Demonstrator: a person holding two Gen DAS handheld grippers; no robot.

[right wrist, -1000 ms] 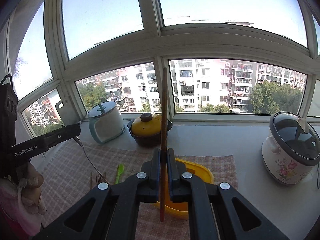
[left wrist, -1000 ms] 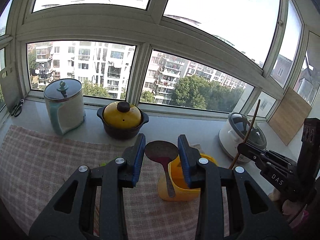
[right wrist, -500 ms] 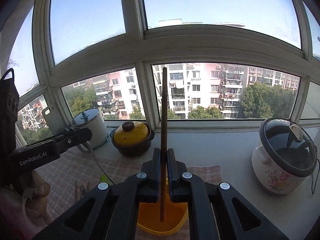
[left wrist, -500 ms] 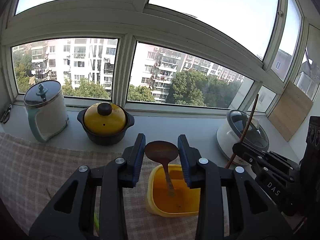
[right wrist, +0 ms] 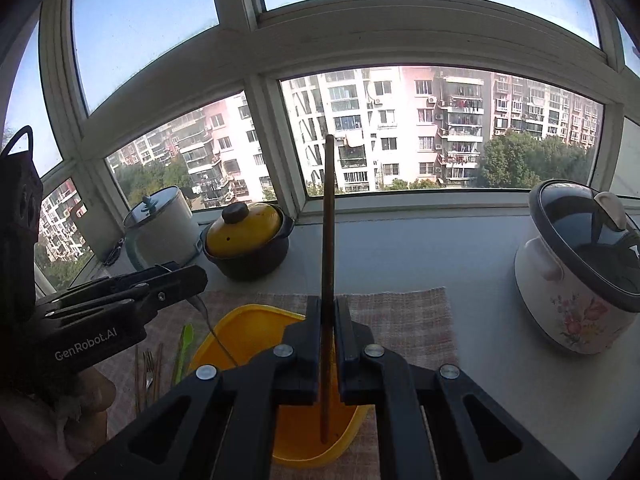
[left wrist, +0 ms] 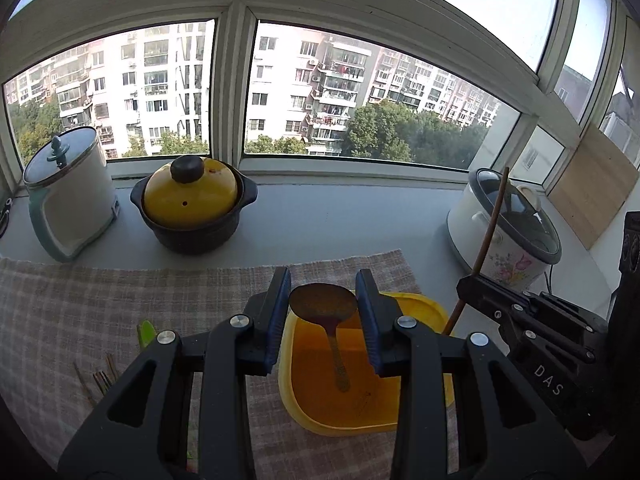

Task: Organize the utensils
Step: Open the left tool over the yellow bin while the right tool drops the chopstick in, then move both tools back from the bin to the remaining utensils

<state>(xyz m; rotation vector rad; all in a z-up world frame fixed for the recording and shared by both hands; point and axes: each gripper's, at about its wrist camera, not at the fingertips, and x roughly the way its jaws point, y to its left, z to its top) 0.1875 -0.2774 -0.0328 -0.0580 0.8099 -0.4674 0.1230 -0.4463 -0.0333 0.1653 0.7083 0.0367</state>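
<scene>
both grippers have come lower and closer to the yellow tray [left wrist: 420, 308] than a second ago; it now fills the lower centre of both views, on the checked cloth [left wrist: 80, 312] over the desk [left wrist: 340, 224]. the left gripper [left wrist: 323, 312] has its jaws partly open and clamped on the bowl of a brown spoon [left wrist: 322, 300], handle hanging down with its tip inside the tray, where earlier it hung in front of the tray's near wall. the right gripper [right wrist: 328, 340] has its jaws nearly closed on an upright wooden chopstick [right wrist: 329, 208], lower end now over the tray floor. a green utensil [right wrist: 183, 344] and more chopsticks [right wrist: 158, 364] lie on the cloth at lower left. yellow-lidded pot [left wrist: 192, 200], white canister [left wrist: 68, 196] and rice cooker [right wrist: 580, 264] sit lower in frame than before.
</scene>
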